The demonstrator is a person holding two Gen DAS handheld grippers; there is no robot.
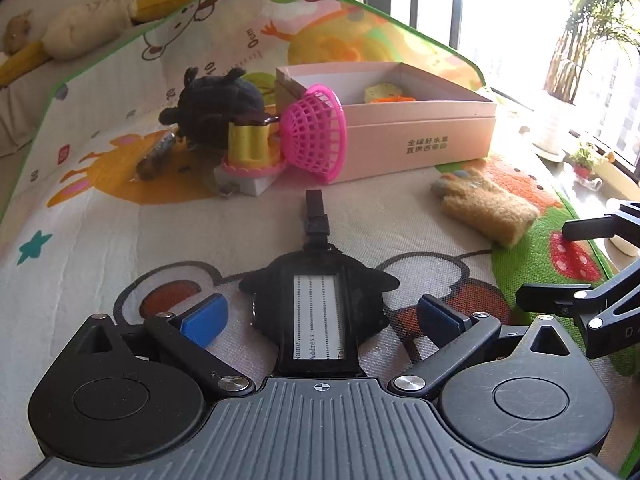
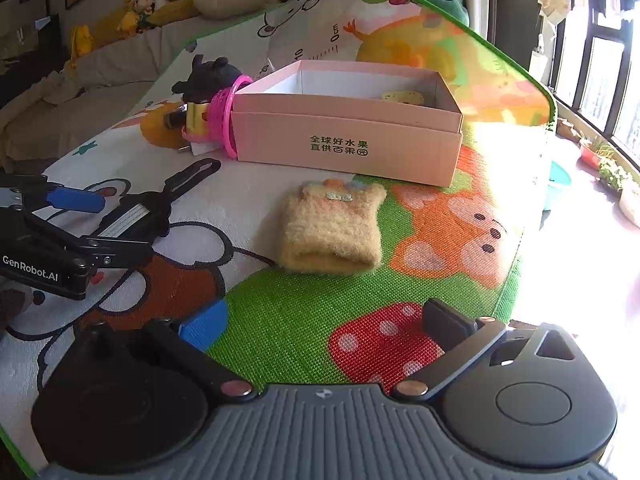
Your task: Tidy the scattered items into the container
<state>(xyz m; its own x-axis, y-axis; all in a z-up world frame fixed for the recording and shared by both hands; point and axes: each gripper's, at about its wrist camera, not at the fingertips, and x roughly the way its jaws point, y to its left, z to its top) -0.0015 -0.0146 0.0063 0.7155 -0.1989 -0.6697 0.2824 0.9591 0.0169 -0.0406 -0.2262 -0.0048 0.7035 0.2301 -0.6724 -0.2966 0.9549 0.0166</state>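
While the left gripper (image 1: 320, 316) sits low over the play mat (image 1: 100, 216), its blue pads (image 1: 204, 320) stand spread wide on either side of the black luggage tag (image 1: 318, 312), neither pad touching it: released, nothing held. Tag lies flat on the mat, address window up, strap (image 1: 316, 212) pointing toward the pink box (image 1: 416, 140).

Right gripper (image 2: 320, 328) hovers over the green part of the mat, jaws likewise apart and empty. Fuzzy yellow glove (image 2: 332, 228) lies ahead of it, between gripper and box.

Box holds a few small yellowish items already. Still outside, crowded at its left wall: pink basket (image 1: 316, 132) on its side, leaning against the box; yellow toy (image 1: 252, 148); black plush (image 1: 220, 100).

Risks, as judged:
- Tag is thin and flat. Pads closing above its edges would slide over it, or pinch only the rim so it swings and drops on the lift.
- Strap trails forward; on the carry it could snag the basket or catch the box rim.
- Both grippers are near each other in the shared middle ground; simultaneous reaches toward the box could collide.
- Glove is soft; a shallow grip may pull fibres only.
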